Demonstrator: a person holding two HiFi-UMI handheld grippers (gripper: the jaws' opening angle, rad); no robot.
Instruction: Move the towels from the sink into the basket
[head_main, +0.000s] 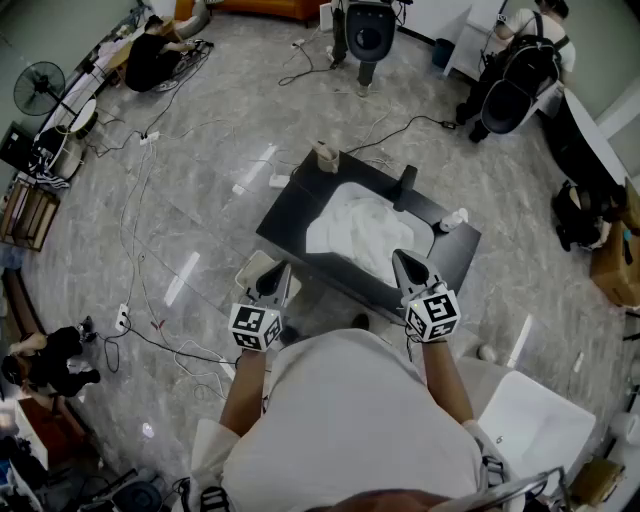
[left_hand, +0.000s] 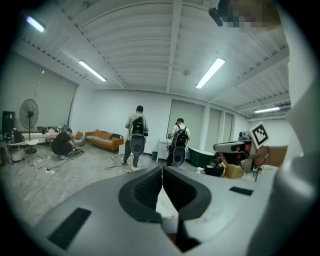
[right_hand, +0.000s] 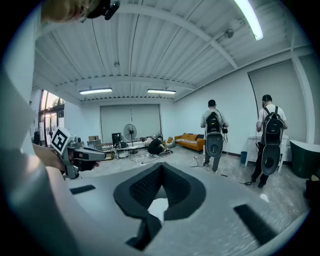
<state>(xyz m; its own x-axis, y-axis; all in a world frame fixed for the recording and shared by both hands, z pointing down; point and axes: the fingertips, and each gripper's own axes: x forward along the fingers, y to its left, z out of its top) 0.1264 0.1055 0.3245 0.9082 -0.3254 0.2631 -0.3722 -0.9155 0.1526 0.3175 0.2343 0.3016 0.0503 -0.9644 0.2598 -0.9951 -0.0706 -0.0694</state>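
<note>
- We hold the left gripper (head_main: 284, 268) with its fingers (left_hand: 145, 192) pressed together, nothing between them.
- The right gripper (head_main: 399, 257) is likewise closed and empty.
- The white towels (head_main: 360, 230) lie heaped in the sink (head_main: 350, 188) of the dark counter (head_main: 290, 215), at our twelve o'clock.
- A pale basket (head_main: 250, 272) sits on the floor at the counter's seven o'clock.

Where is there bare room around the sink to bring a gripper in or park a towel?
Bare: the left strip of the counter, between the beige container and the basket. The right corner beside the white bottle is bare too. Crowded: the far rim by the faucet. The towels cover the middle.
</note>
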